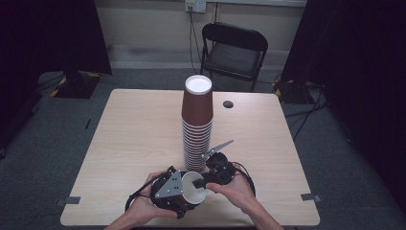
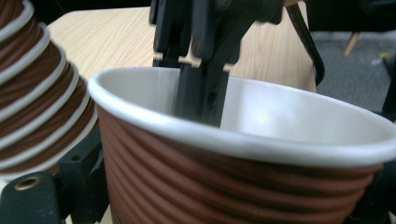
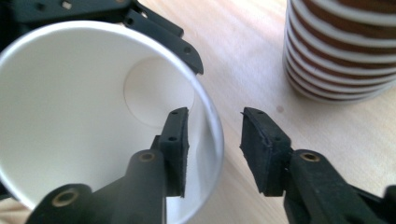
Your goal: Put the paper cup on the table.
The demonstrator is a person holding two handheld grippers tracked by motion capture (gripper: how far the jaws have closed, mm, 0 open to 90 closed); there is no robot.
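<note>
Near the front edge of the table [image 1: 119, 143], just in front of the tall stack of brown cups [image 1: 197, 124], we see a single brown paper cup [image 1: 194, 188] lying tilted, clenched around its ribbed side by the left gripper [image 1: 178, 191]. The right gripper [image 3: 215, 149] straddles the cup's white rim, one pad inside the mouth and one outside. Its jaws are released, neither pad pressing on the cup wall.
</note>
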